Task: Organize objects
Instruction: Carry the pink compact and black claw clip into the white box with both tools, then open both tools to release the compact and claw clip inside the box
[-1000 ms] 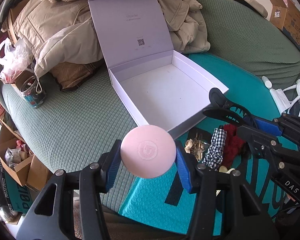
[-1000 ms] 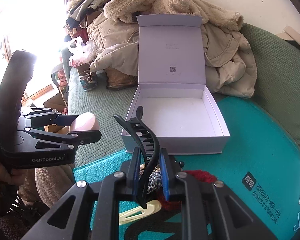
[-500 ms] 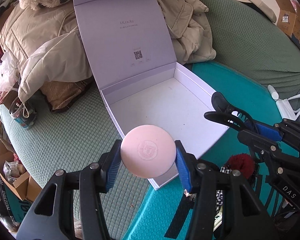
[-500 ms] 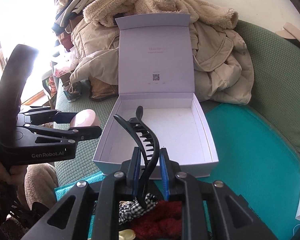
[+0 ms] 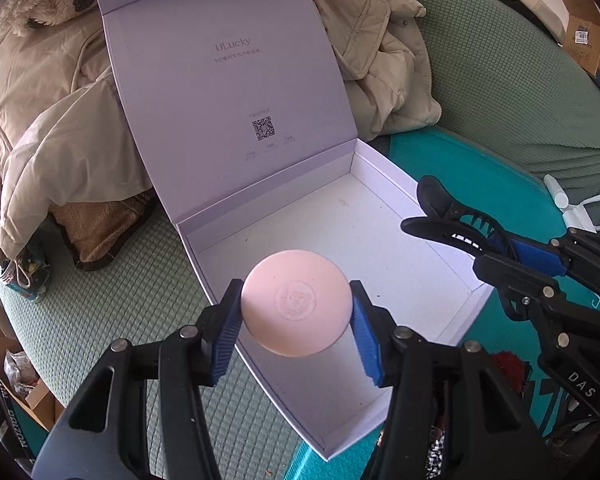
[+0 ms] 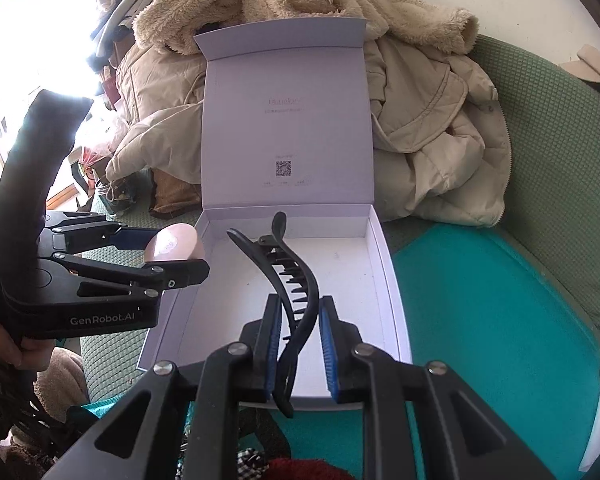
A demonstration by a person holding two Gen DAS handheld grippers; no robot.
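Both grippers have moved over the open white box (image 5: pixel 380 240): left gripper (image 5: pixel 296 320) clamps a pink round compact (image 5: pixel 296 302), right gripper (image 6: pixel 300 344) pinches a black hair claw (image 6: pixel 288 280). Beige coats (image 6: pixel 428 128) lie piled behind on the green sofa (image 5: pixel 100 308).

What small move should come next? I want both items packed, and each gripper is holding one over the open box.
Probably lower the left gripper and release the pink round compact onto the bare floor of the white box. It already hangs over the near corner, the lid stands open, and the right gripper with the black hair clip is apart from it.
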